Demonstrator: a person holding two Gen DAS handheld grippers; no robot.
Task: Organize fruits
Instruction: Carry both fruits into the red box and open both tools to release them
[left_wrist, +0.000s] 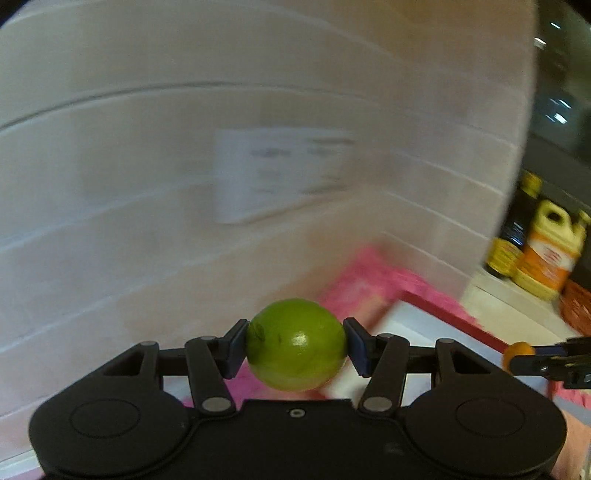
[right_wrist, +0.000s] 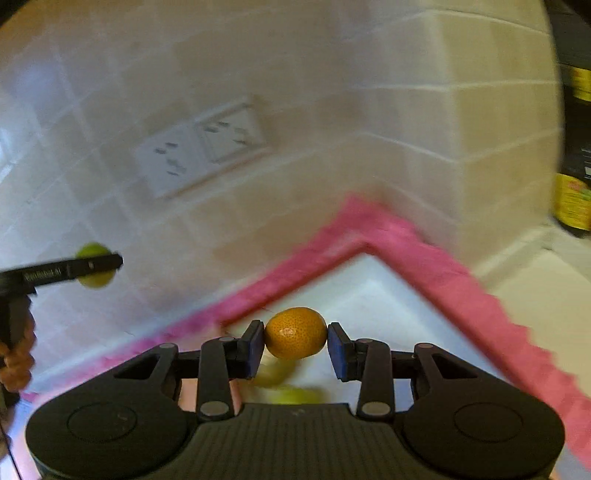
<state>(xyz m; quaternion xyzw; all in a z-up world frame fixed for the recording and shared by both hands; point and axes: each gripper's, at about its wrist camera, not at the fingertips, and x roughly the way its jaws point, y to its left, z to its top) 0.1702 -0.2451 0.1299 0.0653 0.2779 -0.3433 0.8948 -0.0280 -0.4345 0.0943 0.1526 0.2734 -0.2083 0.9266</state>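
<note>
My left gripper (left_wrist: 296, 345) is shut on a green lime (left_wrist: 296, 345) and holds it in the air in front of the tiled wall. My right gripper (right_wrist: 295, 339) is shut on a small orange mandarin (right_wrist: 295, 333) above a white tray (right_wrist: 369, 291). In the right wrist view the left gripper with the lime (right_wrist: 94, 264) shows at the left. In the left wrist view the right gripper with the mandarin (left_wrist: 517, 352) shows at the far right. Blurred green-yellow fruits (right_wrist: 284, 384) lie in the tray below the right gripper.
The white tray (left_wrist: 410, 325) lies on a pink cloth (right_wrist: 406, 236) in the corner of a tiled wall (right_wrist: 332, 110). A wall socket (right_wrist: 201, 147) is on the wall. Bottles (left_wrist: 546, 251) stand on the counter to the right.
</note>
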